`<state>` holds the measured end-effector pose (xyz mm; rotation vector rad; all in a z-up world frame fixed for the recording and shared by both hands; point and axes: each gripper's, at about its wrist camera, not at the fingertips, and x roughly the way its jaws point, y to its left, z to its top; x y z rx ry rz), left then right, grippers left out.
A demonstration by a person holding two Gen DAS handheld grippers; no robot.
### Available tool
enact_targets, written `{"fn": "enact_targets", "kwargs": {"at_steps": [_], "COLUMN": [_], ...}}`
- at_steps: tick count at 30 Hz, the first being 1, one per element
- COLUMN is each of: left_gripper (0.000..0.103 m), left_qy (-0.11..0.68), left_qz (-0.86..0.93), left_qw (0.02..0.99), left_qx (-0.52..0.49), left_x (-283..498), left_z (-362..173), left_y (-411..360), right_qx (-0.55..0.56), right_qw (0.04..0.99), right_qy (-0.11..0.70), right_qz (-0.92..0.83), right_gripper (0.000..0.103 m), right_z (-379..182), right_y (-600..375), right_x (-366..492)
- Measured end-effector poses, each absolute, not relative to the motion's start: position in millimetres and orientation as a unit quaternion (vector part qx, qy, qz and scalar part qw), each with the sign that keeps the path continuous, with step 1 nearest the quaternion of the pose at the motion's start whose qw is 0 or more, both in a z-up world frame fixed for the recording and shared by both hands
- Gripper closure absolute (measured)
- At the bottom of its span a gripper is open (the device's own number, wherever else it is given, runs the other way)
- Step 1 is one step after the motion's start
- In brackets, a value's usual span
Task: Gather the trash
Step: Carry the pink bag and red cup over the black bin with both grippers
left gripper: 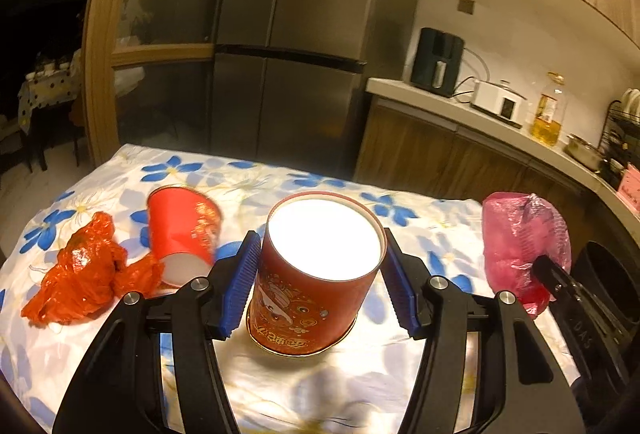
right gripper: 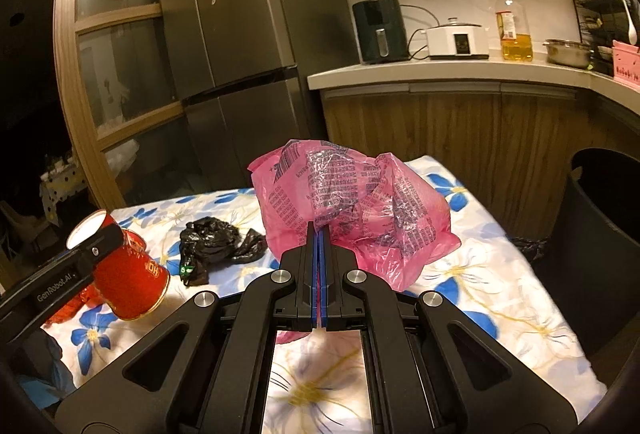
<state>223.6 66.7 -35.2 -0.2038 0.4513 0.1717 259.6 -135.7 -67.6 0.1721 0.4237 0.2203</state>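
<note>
Both wrist views look low across the flowered table [left gripper: 280, 374] toward the fridge [right gripper: 240, 34].

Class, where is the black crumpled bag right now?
In the right wrist view, the black bag lies on the floral tablecloth, between the red cup and the pink bag.

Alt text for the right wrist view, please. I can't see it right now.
The right tongs are shut on a crumpled pink plastic bag above the floral tablecloth. A black bag lies left; a dark bin stands right.
</note>
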Motion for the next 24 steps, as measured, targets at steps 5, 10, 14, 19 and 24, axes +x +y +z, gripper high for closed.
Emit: {"fn": "enact_targets", "kwargs": {"at_steps": [5, 10, 14, 19, 24], "left_gripper": [0.045, 0.045, 0.045, 0.045, 0.045], "left_qy": [0.217, 0.218, 0.222, 0.222, 0.218], "left_qz": [0.058, 0.028, 0.002, -0.03, -0.066], "left_qw": [0.97, 0.973, 0.973, 0.973, 0.973], "left_qx": [-0.091, -0.074, -0.064, -0.05, -0.041], "left_x": [220, 219, 221, 225, 229], "left_z": [-26, -22, -20, -17, -11], "left_y": [35, -3, -35, -74, -113], "right_qx": [0.089, 0.094, 0.095, 0.097, 0.102], "right_qw": [0.971, 0.975, 0.978, 0.981, 0.983], "right_qy": [0.198, 0.188, 0.18, 0.167, 0.153], "right_qz": [0.094, 0.071, 0.051, 0.024, -0.006], "right_gripper": [0.102, 0.102, 0.102, 0.102, 0.102], "right_z": [-60, -53, -49, -43, -36], "right_y": [-161, -194, -219, -252, -288], "right_x": [245, 230, 220, 207, 198]}}
